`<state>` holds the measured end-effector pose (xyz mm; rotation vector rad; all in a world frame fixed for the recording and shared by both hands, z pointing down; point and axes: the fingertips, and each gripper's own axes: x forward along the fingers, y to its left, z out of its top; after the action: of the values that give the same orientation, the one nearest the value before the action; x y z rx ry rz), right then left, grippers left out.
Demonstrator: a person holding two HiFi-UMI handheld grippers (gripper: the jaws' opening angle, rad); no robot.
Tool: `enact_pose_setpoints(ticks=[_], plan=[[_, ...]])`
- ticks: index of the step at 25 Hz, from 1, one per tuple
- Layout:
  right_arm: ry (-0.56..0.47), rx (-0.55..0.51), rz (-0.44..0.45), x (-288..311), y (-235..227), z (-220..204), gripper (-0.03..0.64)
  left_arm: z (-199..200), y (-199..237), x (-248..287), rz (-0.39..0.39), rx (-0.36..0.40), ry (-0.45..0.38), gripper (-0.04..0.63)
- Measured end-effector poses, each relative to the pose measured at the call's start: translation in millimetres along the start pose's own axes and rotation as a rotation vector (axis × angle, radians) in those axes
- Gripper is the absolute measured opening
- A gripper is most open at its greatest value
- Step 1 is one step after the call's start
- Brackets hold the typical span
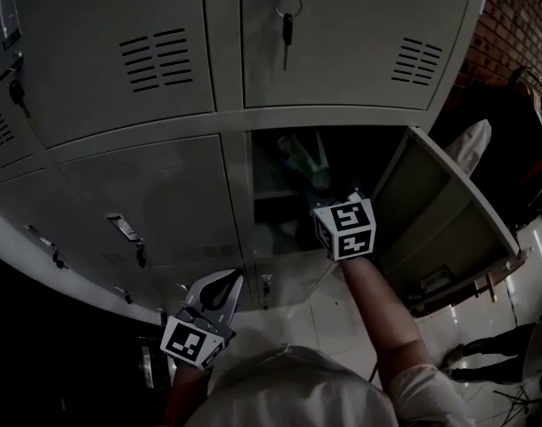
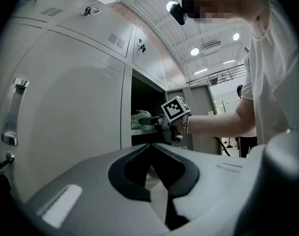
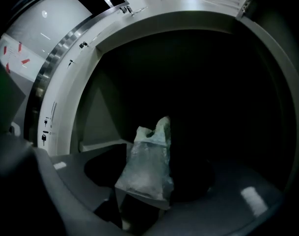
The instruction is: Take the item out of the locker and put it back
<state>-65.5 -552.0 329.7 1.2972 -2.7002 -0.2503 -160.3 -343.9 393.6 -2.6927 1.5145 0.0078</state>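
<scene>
**Bag in the locker: a square pinch is wanted before it is drawn out**

**Head view.** The bag (image 1: 304, 157) is seen upright in the far part of the open locker (image 1: 238, 194), by a shelf (image 1: 272, 194). The right claw (image 1: 328, 198) is reached into the opening. The left claw (image 1: 219, 290) is held low, near and to the left, well apart from the work. The door (image 1: 448, 212) is swung wide to the right, so that side of the opening is left free. The locker's left edge lies nearer the arm. A straight pull toward the near side is judged likely to be kept clear of both.

**Left gripper view.** The left claw (image 2: 152, 163) is clenched on nothing. Beyond it the right claw (image 2: 156, 124) is seen at the locker mouth, with the bag (image 2: 139, 118) at its tips.

**Right gripper view.** The right claw (image 3: 147, 198) is released. Its jaws are set apart to either side of the bag (image 3: 147, 166), and no squeeze on the plastic can be made out. The film looks thin and slack, so the grip is best taken on the fuller lower part, with the jaws closed until the plastic is gathered. A hold on the crumpled top would probably be lost. The shelf (image 3: 102, 145) is seen against the left wall. The right and far parts of the interior are dark, so the room there cannot be judged.
</scene>
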Motion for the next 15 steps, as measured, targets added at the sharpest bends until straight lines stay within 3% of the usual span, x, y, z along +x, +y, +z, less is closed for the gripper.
enact_pose_setpoints(ticks=[5,10,15], plan=[[-0.014,-0.037,-0.032,-4,-3,-1,0.059,1,7,0,0.009,-0.007,-0.011,0.0],[-0.079,-0.01,-0.015,-32,4,14,0.017,1,3,-7,-0.017,0.0,-0.01,0.0],[-0.172,0.029,-0.015,-113,44,27,0.015,4,4,-22,-0.022,-0.005,-0.026,0.0]])
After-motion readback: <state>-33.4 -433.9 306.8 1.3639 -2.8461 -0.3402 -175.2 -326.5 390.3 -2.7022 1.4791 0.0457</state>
